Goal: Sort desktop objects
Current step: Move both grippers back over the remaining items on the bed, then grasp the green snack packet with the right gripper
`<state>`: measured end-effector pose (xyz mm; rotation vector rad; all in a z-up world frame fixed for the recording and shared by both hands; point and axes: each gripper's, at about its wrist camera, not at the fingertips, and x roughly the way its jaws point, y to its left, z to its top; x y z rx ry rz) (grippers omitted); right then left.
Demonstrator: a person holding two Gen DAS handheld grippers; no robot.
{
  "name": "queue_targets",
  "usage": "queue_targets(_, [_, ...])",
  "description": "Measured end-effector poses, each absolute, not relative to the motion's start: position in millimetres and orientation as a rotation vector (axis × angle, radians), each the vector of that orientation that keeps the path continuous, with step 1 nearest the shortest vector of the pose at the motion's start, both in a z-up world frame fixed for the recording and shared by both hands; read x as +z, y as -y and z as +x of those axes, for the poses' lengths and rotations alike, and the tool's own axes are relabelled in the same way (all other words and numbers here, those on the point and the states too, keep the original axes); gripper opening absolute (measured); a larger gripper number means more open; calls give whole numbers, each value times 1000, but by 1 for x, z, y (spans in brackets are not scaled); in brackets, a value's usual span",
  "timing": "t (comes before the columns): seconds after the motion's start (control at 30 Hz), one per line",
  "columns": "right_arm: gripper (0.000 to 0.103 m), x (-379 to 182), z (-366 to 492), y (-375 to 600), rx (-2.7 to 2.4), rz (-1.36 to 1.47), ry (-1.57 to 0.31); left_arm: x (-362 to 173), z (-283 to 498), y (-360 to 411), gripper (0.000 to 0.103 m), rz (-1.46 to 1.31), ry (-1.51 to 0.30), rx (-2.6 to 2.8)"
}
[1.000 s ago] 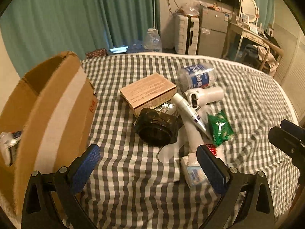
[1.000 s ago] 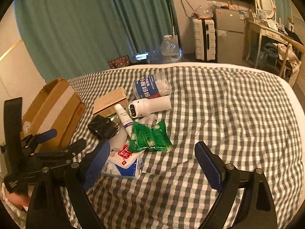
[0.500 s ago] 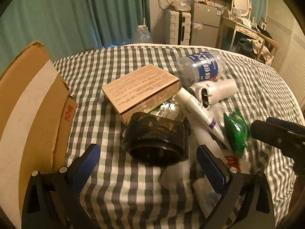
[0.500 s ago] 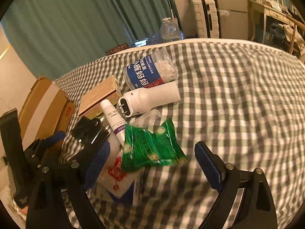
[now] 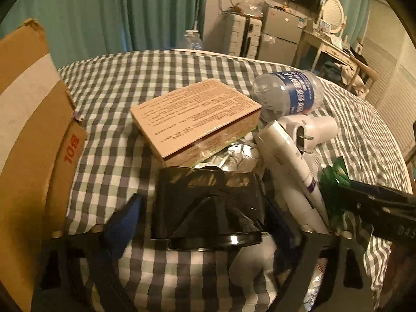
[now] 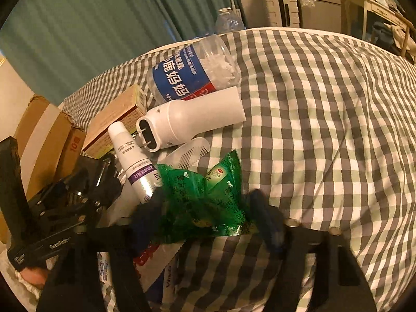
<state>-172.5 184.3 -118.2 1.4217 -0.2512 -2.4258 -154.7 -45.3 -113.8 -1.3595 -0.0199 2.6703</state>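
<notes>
A pile of objects lies on the checked cloth. My left gripper (image 5: 200,218) is open, its fingers on either side of a black round container (image 5: 208,205). My right gripper (image 6: 208,208) is open, its fingers on either side of a green sachet pack (image 6: 205,197). Beyond lie a tan box (image 5: 195,119), a clear bottle with a blue label (image 6: 189,75), a white plug-in device (image 6: 187,119) and a white tube (image 6: 132,161). A clear comb (image 6: 187,153) lies under the device. The left gripper also shows in the right wrist view (image 6: 72,192).
An open cardboard carton (image 5: 28,119) stands at the left. Packets with red and blue print (image 6: 145,265) lie under the right gripper. Past the bed are a suitcase (image 5: 241,36), a small fridge and a dressing table (image 5: 335,49).
Both grippers moved forward and down into the pile. The left one now straddles the black container, the right one straddles the green pack, with its fingers closer together.
</notes>
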Motion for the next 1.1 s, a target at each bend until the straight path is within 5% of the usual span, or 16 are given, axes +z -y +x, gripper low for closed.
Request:
queue_targets(0.03, [51,-118,-172,-184,-2423,1423,245,-114,-154,47,74,-1360,25,2659])
queue_targets(0.27, [44,-113,-164,-169,-2453,1408,173,-104,-142,51,74,-1342,19,2664])
queue_targets(1.1, [43,-40,-101,-175,-2515,1273,152,-26,-88,26,74,-1241,4,2696])
